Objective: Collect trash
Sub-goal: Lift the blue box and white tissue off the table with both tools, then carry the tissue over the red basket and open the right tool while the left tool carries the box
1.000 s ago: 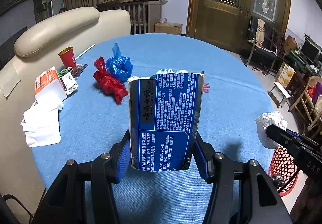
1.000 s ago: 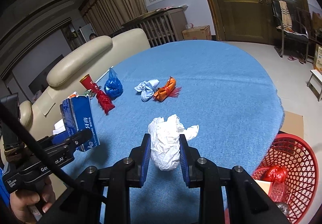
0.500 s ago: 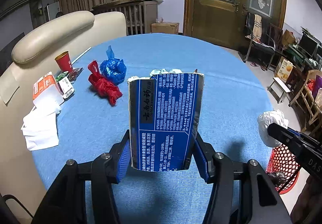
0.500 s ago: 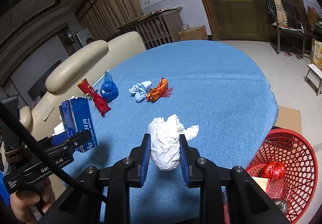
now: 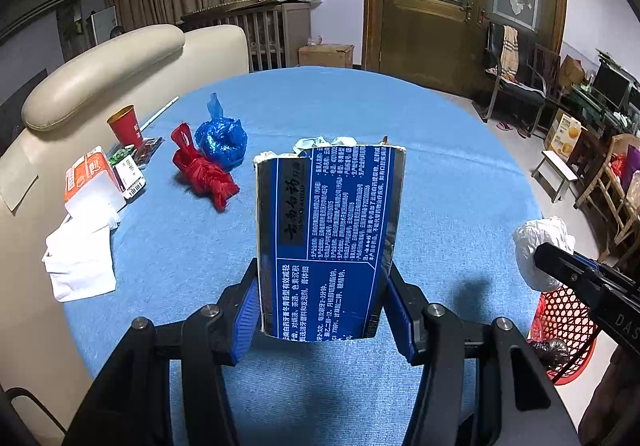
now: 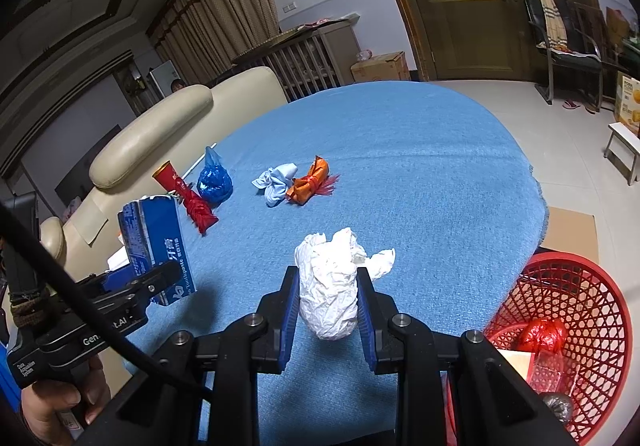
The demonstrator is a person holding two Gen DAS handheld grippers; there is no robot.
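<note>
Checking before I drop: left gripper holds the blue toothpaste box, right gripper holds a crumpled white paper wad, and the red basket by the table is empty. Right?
Not quite: the red basket is not empty. The right wrist view shows a red crumpled bag and other bits inside it. The rest stands: the left gripper holds the blue toothpaste box, and the right gripper holds the crumpled white paper wad.

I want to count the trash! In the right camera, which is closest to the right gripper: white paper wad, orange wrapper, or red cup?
1. White paper wad, held in the right gripper.
2. Orange wrapper, mid-table.
3. Red cup, far left by the sofa.
</note>
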